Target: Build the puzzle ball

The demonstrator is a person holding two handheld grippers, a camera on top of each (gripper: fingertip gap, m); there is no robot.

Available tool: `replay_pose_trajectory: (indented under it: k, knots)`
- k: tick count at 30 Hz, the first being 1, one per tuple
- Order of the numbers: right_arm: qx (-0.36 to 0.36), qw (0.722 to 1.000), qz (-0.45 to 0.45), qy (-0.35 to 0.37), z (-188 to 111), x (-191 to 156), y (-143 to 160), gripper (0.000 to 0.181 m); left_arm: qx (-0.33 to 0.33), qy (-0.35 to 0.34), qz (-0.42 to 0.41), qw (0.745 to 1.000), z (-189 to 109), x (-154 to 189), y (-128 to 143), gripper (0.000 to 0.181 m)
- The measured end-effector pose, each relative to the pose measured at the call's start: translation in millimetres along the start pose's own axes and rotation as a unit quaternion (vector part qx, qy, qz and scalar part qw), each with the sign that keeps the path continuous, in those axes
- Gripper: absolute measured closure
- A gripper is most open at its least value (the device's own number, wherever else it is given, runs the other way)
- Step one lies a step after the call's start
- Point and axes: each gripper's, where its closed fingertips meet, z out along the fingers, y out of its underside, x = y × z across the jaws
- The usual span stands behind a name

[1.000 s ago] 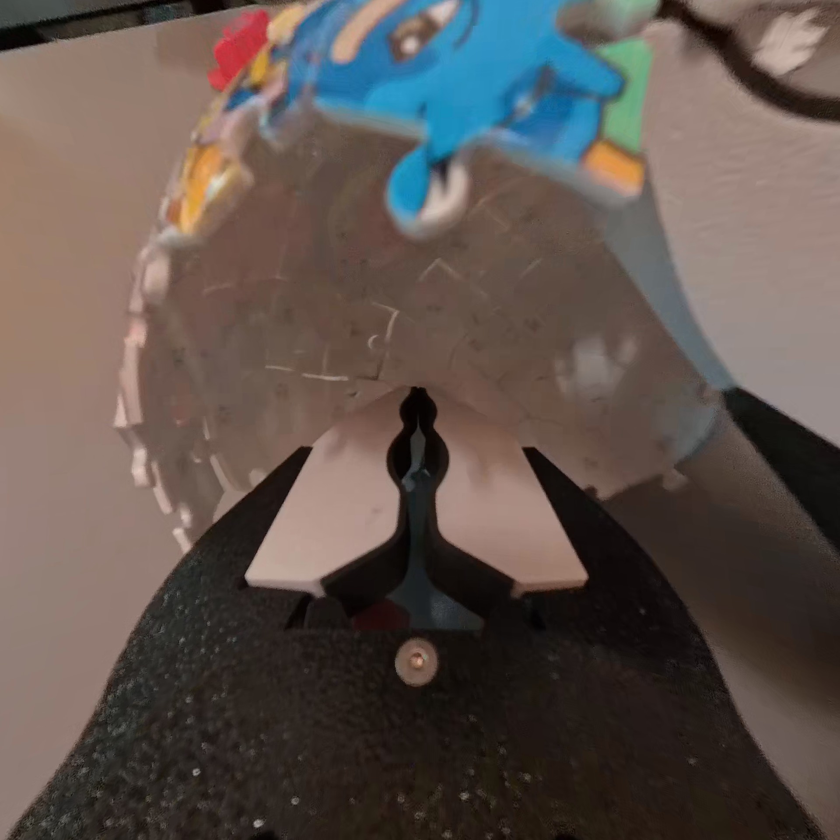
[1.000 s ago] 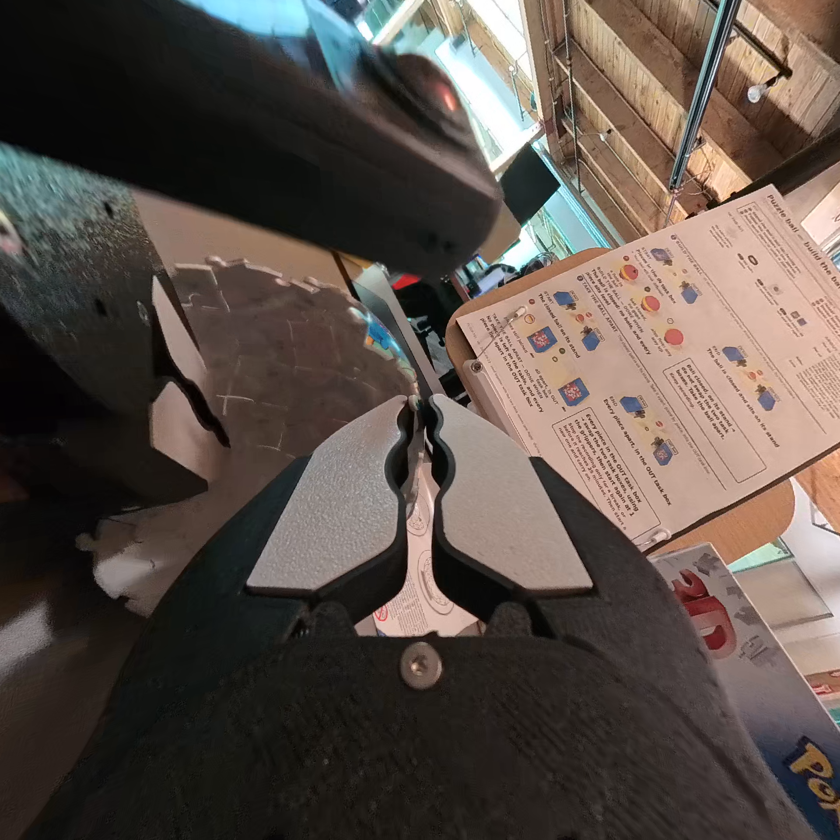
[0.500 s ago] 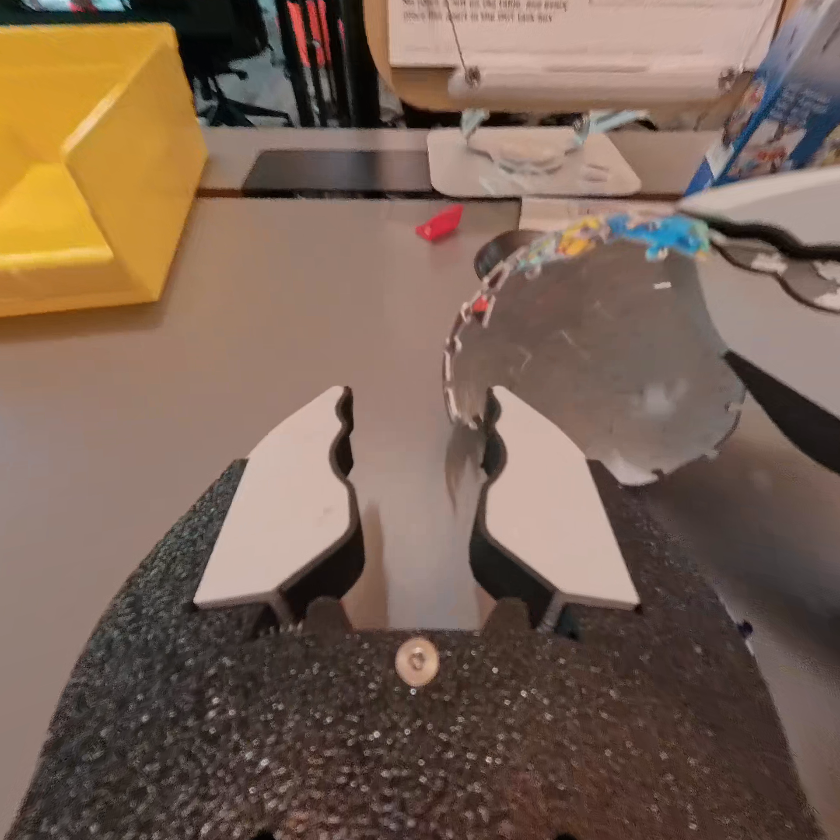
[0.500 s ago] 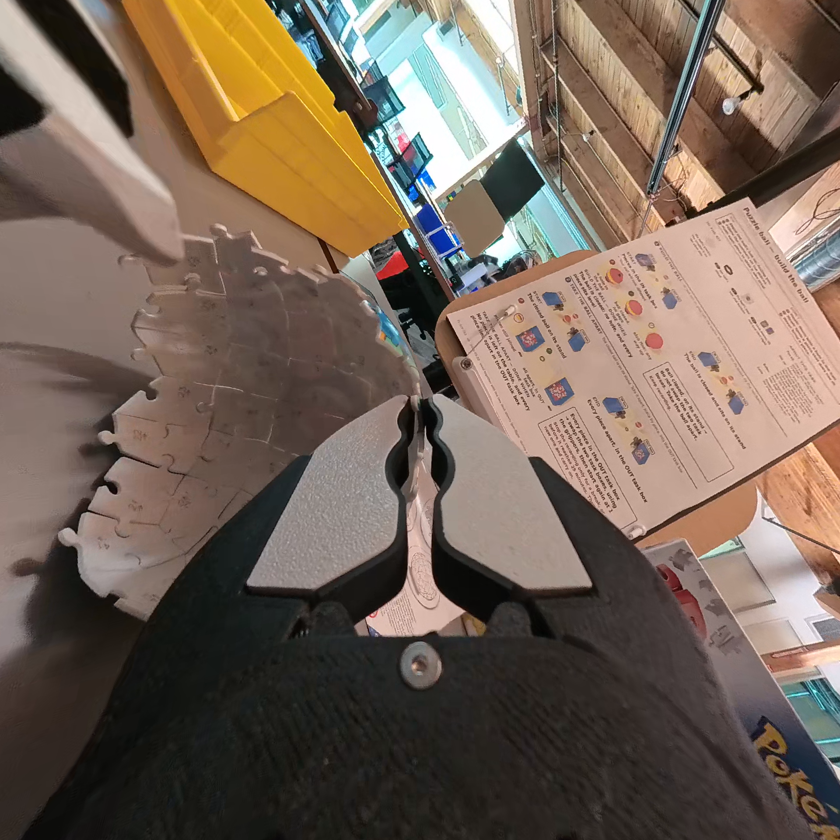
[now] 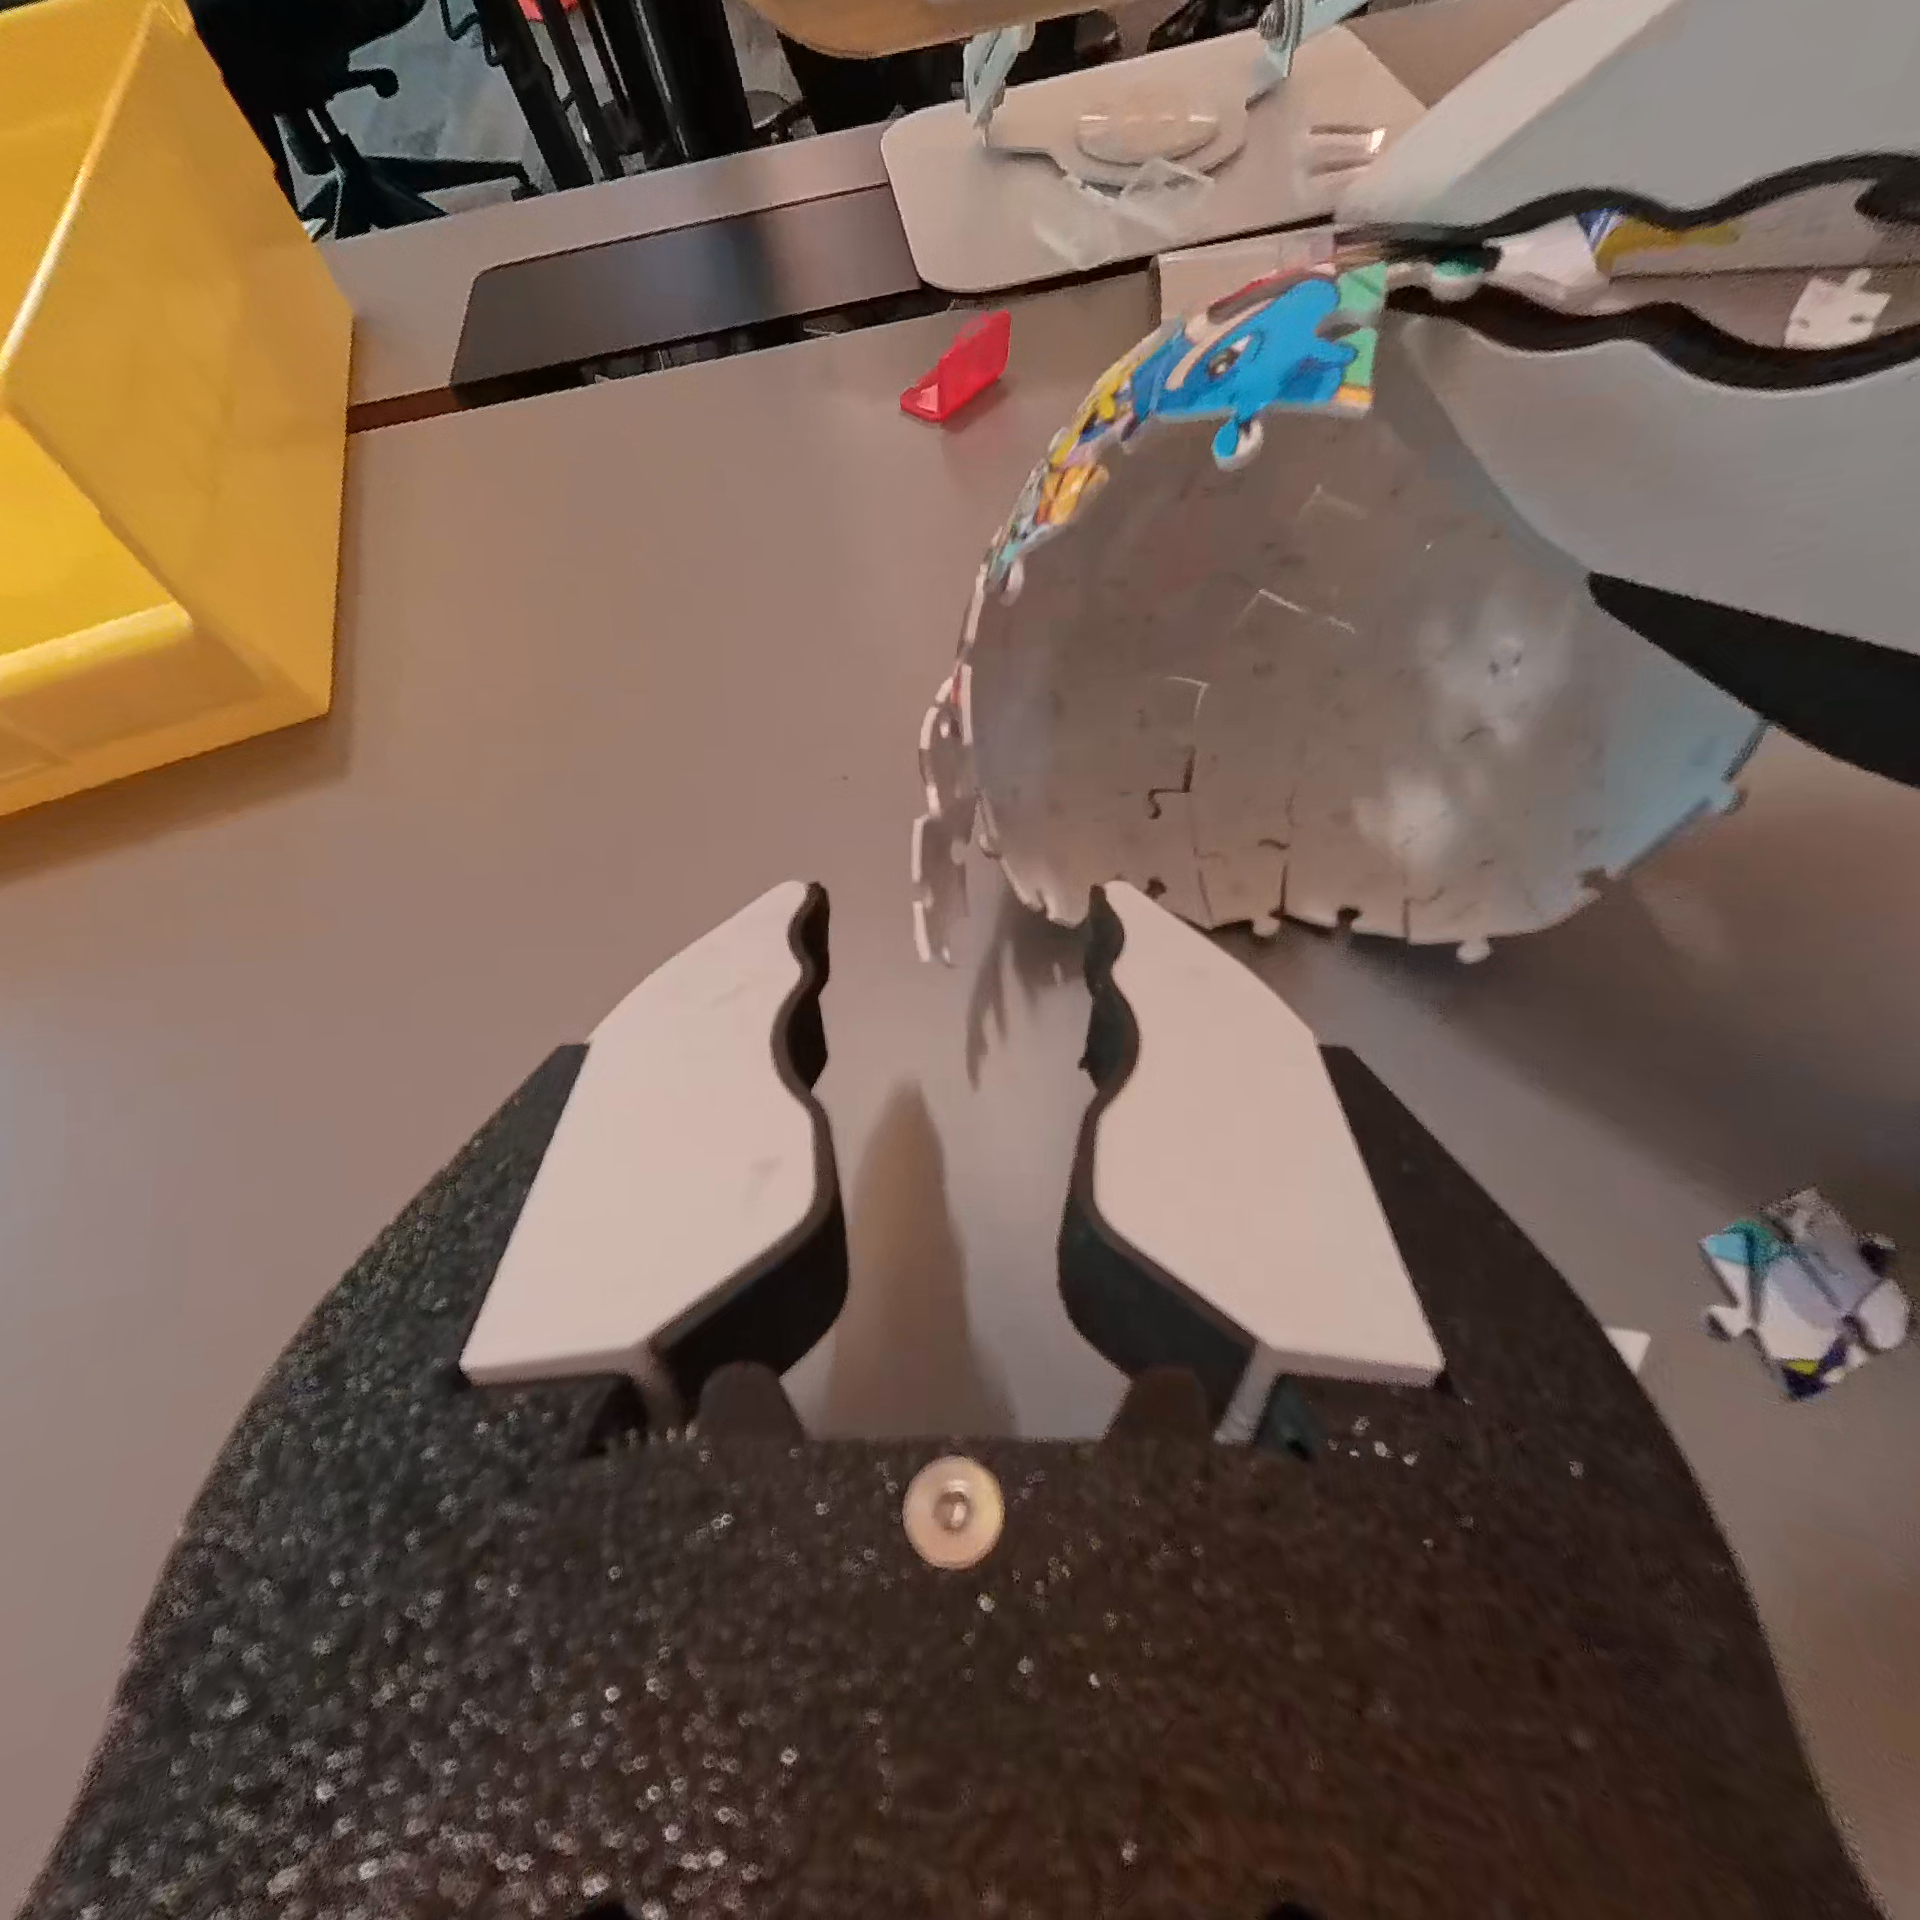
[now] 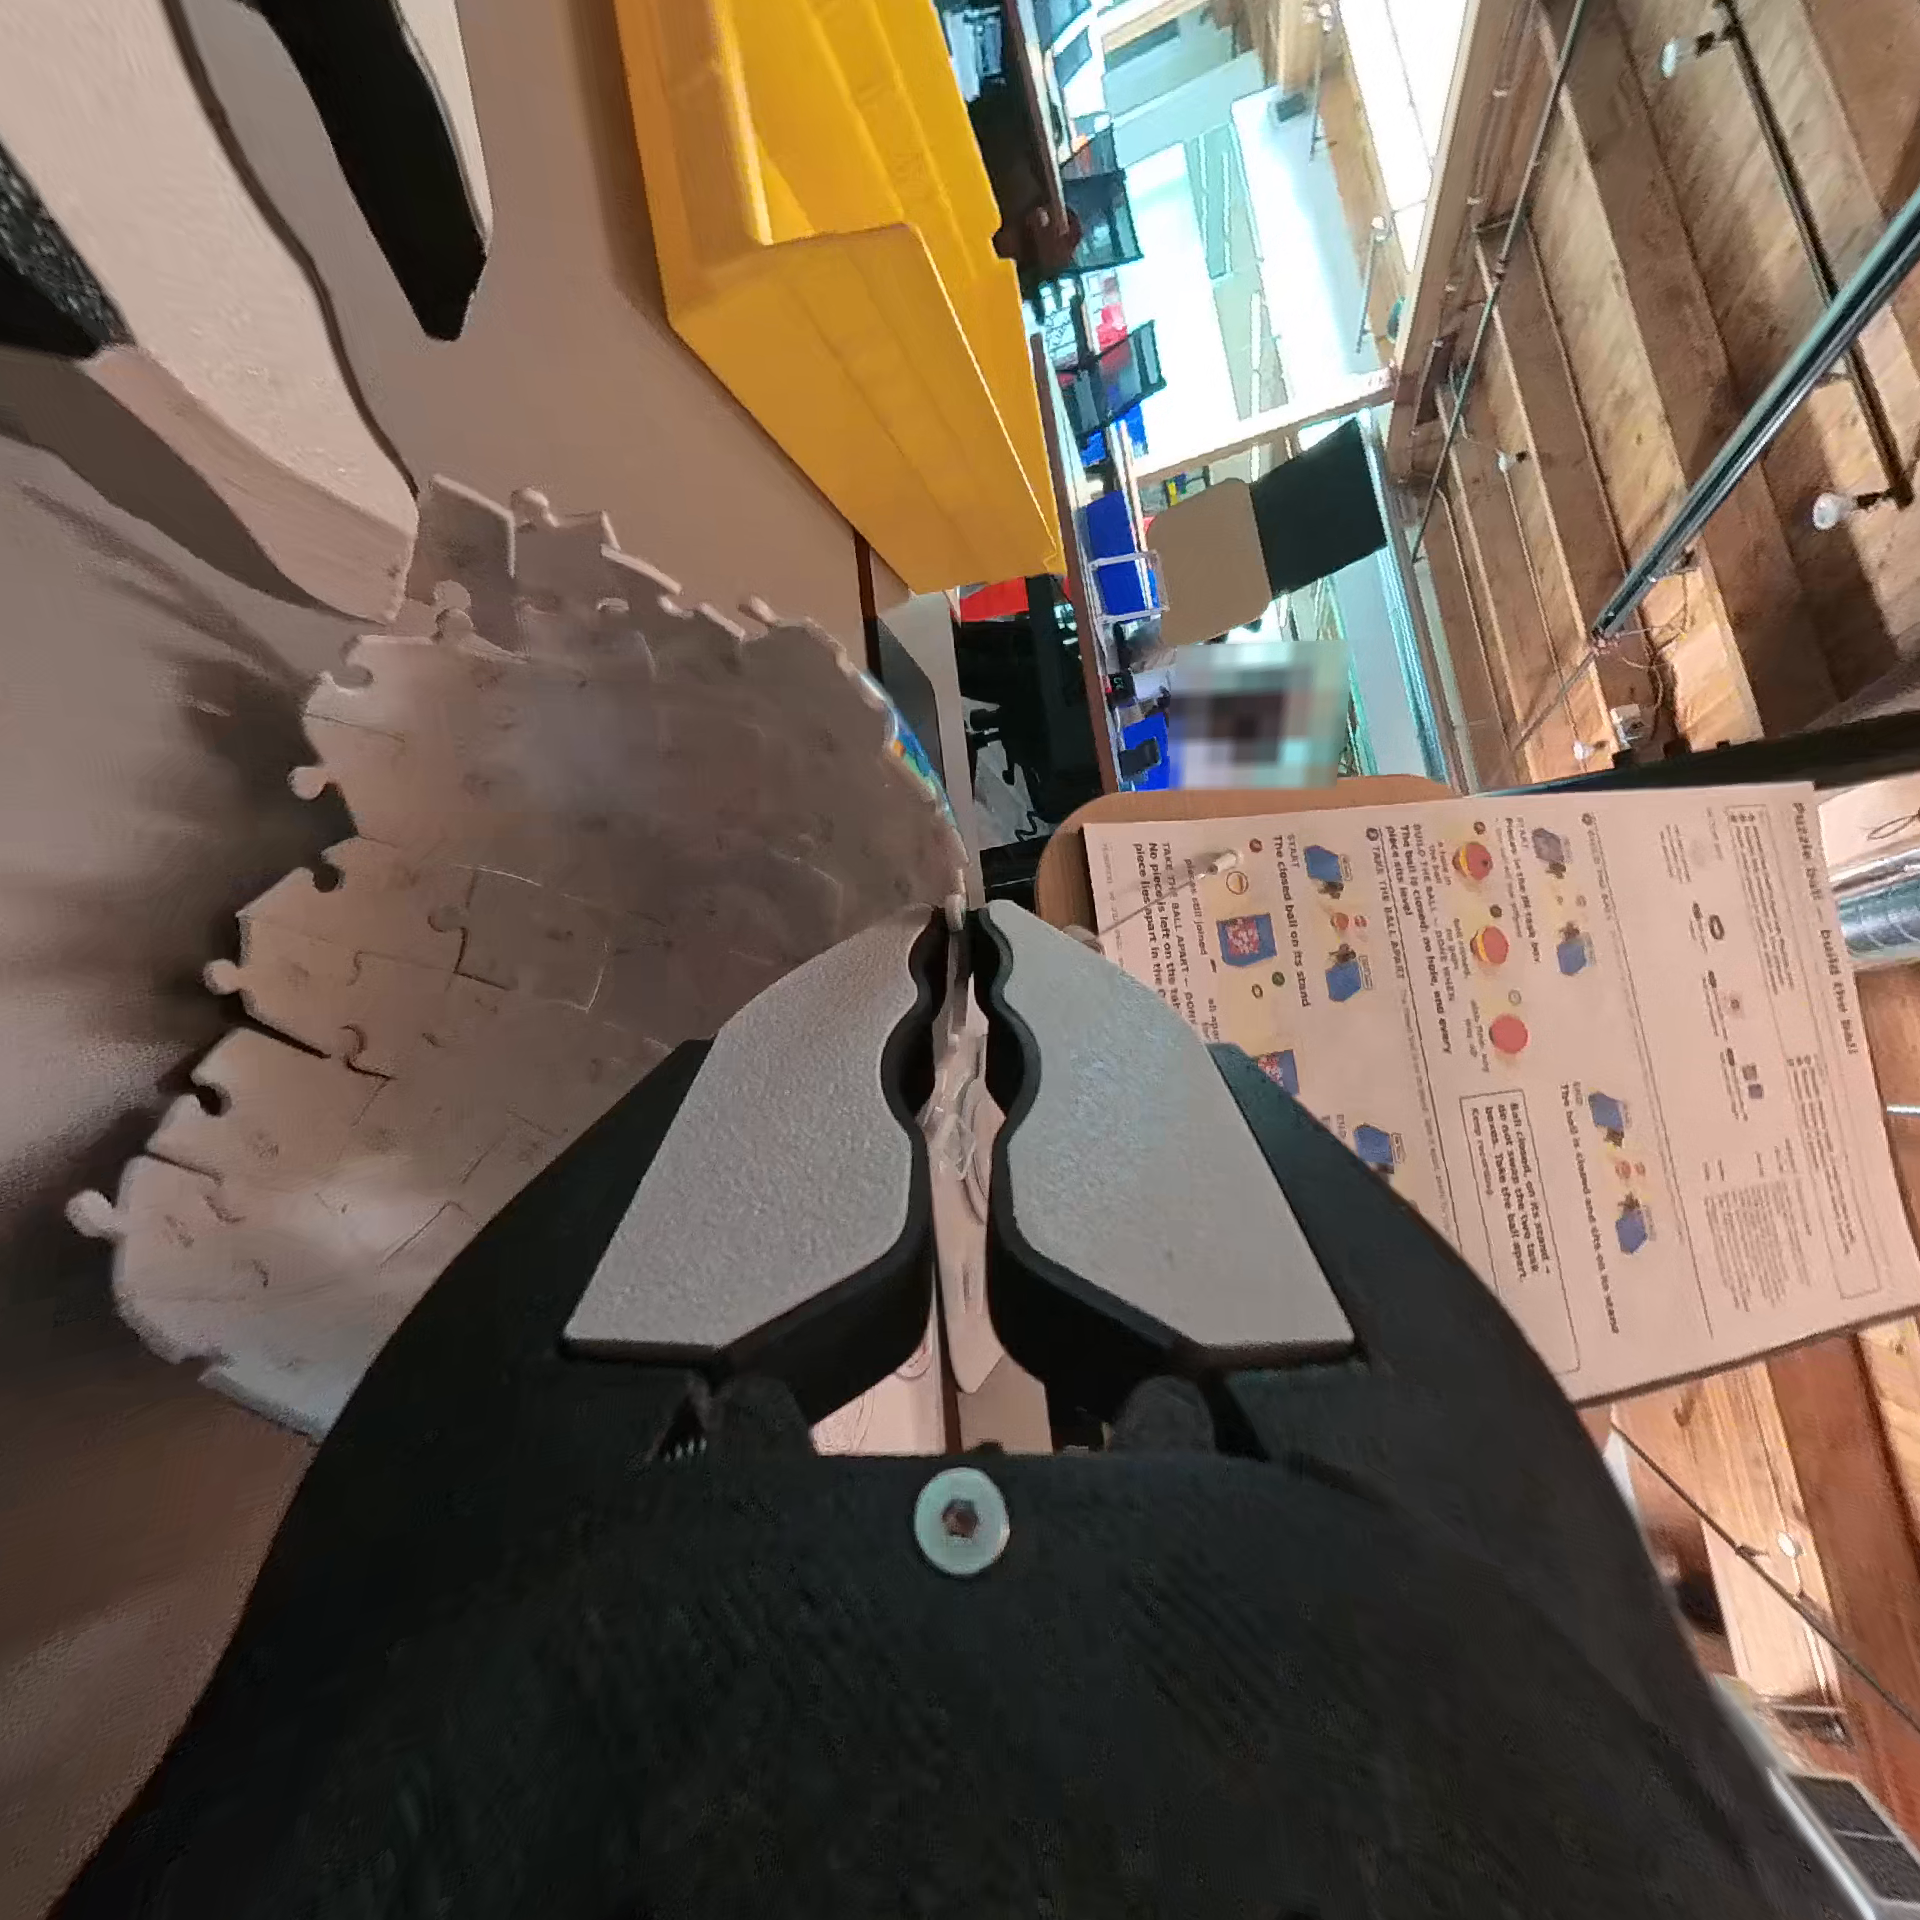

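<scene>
The left gripper (image 5: 956, 935), black with pale grey finger plates, fills the lower half of the left wrist view with its jaws spread wide and nothing between them, hovering over the grey-brown tabletop (image 5: 571, 644). Just beyond its right fingertip, in the centre right of the frame, sits the half-built puzzle ball (image 5: 1299, 707), a curved shell of interlocked pieces with a plain grey inner face toward the camera and bright blue and yellow cartoon print along its upper rim. The right gripper (image 5: 1475, 249) reaches in from the upper right corner of that view, clenched on the shell's printed top edge.

In the right wrist view the same gripper (image 6: 966, 920) has its fingers pressed together on the shell's rim, and the shell (image 6: 540, 956) spreads to the centre left.

A loose printed puzzle piece (image 5: 1808, 1299) lies on the table at the right edge. A small red plastic wedge (image 5: 961, 369) lies in the upper middle, a yellow plastic bin (image 5: 135, 416) stands at the upper left, and a printed instruction sheet (image 6: 1507, 1039) on a board stands at the right of the right wrist view.
</scene>
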Motion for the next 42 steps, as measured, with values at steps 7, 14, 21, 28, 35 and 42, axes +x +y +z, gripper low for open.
replay_pose_trajectory:
  k: [7,14,21,28,35,42]
  knots:
    - [-0.015,0.999,-0.012,-0.038,8.8,-0.9,1.0,0.177,-0.017,0.018,-0.012,1.0,5.6,-29.0,7.7,0.138]
    - [-0.032,0.998,-0.016,-0.057,14.8,-1.5,-0.2,0.178,-0.073,0.131,-0.079,0.986,23.0,-15.8,18.9,0.139]
    - [-0.057,0.996,-0.054,-0.038,13.8,-3.9,-8.6,0.178,-0.088,0.142,-0.109,0.98,37.8,-1.8,25.6,0.139]
    - [-0.064,0.996,-0.06,-0.03,12.3,-4.9,-12.9,0.178,-0.09,0.14,-0.16,0.973,47.3,4.5,21.5,0.156]
    - [-0.064,0.996,-0.049,-0.025,7.7,-5.6,-10.9,0.178,-0.1,0.13,-0.189,0.968,54.5,8.5,18.9,0.166]
    - [-0.065,0.996,-0.056,-0.026,5.9,-5.7,-11.0,0.178,-0.096,0.12,-0.187,0.97,55.7,11.4,18.6,0.169]
